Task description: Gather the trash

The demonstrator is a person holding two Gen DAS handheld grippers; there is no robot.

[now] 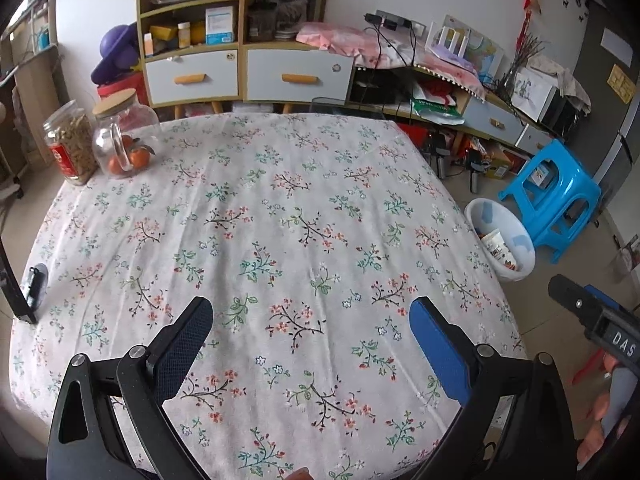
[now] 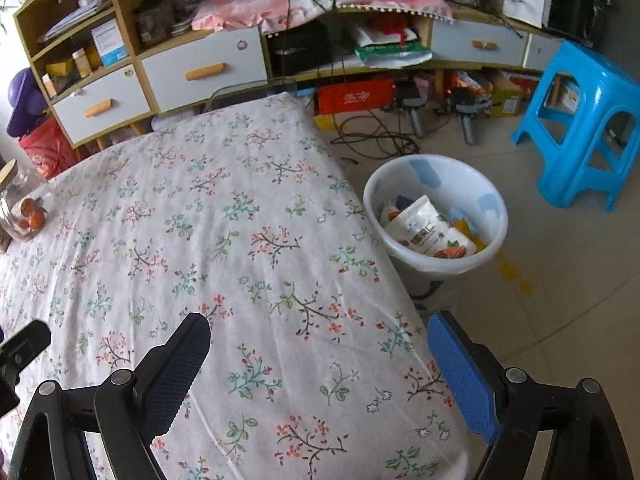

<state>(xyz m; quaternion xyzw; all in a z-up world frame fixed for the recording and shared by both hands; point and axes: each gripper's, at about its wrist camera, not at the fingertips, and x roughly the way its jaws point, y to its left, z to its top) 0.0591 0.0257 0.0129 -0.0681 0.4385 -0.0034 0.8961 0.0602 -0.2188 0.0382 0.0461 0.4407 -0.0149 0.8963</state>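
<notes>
**Both grippers spread over the floral counter, trash in the bin**

Nearest to us, our left gripper (image 1: 310, 332) hangs above the counter (image 1: 260, 240) with its jaws spread wide and nothing between them. Our right gripper (image 2: 318, 344) is likewise spread and empty, poised over the counter's right edge. Just beyond that edge, on the tiled floor, stands the white trash bin (image 2: 436, 264), touching or nearly touching the hanging cloth. Inside it lies a white snack pouch (image 2: 430, 228) on top of other wrappers. Past the bin sits a blue plastic stool (image 2: 580, 128). At the counter's far left corner we see a glass jar of oranges (image 1: 124, 140) beside a jar of snacks (image 1: 72, 144). A shelf cabinet (image 1: 192, 76) lines the wall behind.
</notes>
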